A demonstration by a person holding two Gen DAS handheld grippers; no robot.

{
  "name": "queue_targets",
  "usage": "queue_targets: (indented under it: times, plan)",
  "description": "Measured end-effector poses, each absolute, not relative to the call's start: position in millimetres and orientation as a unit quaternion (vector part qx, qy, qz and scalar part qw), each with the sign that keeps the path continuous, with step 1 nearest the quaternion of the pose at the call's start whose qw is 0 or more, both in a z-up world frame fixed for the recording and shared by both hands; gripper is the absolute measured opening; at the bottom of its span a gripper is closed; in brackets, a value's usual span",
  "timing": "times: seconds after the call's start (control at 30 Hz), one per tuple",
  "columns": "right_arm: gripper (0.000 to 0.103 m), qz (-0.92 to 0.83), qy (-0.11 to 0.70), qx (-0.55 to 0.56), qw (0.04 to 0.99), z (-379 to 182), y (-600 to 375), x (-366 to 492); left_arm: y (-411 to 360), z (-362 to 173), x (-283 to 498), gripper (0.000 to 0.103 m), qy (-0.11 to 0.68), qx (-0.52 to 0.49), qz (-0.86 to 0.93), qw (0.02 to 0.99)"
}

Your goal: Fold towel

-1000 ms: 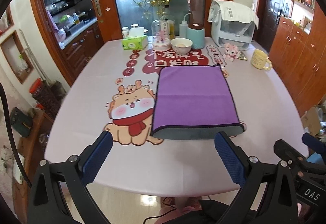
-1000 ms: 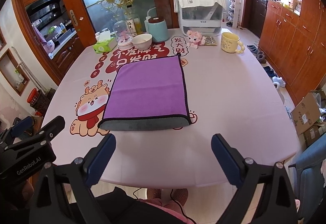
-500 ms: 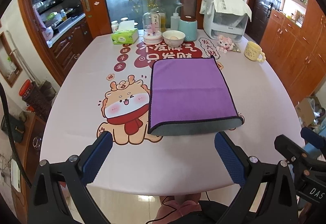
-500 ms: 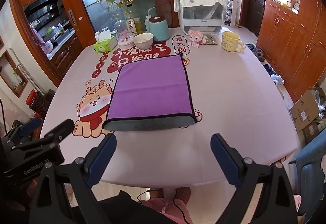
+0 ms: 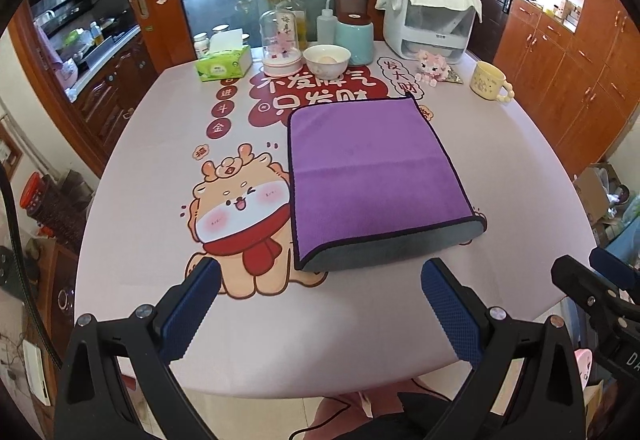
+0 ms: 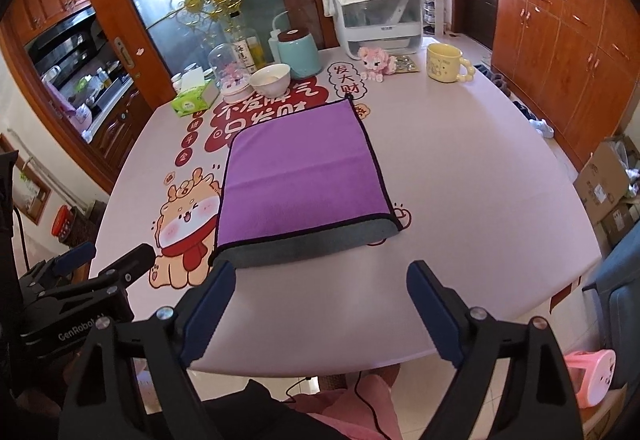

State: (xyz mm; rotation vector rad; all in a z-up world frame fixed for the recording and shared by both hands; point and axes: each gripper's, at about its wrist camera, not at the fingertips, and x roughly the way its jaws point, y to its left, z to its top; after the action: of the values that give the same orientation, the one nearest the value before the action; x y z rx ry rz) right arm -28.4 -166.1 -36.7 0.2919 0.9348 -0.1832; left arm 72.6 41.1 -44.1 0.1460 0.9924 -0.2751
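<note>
The towel is seen lying flat on the counter, purple face up, with a grey underlayer exposed along the near edge. It appears already doubled once; this is judged from the grey strip, not confirmed.

Left claw: held wide open, nothing gripped, poised over the counter's near edge. In the left wrist view the towel is located at 12 to 1 o'clock, its near-left corner just ahead of the gap between the fingers.

Right claw: likewise spread open and empty. In the right wrist view the towel is located at 12 to 11 o'clock, its near edge just beyond the fingertips.

Long axis: run from near to far, 6 to 12 o'clock, away from both claws. The near short edge is presented to both claws about equally; the near-left corner is judged closer to the left claw, the near-right corner to the right.

At the far end, 12 o'clock, a bowl and a mug are noted, well apart from the towel's near edge.

Judgement: the next fold is expected to need the two near corners taken together.
</note>
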Motion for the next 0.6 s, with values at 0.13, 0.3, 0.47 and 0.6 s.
queue_targets:
  times: [0.13,0.3,0.47,0.6]
  plan:
    - [0.088,-0.097,0.443,0.143,0.880,-38,-172,-24,36,-49,83,0.100,0.477,0.077,-0.143,0.864]
    - [0.086,-0.103,0.438,0.142,0.882,-42,-184,-11,29,-56,95,0.100,0.482,0.086,-0.156,0.858]
    - [0.082,-0.086,0.435,0.131,0.887,-48,-201,8,22,-65,109,0.100,0.493,0.089,-0.157,0.851]
    - [0.081,-0.075,0.446,0.129,0.883,-57,-212,25,15,-73,120,0.100,0.504,0.091,-0.151,0.846]
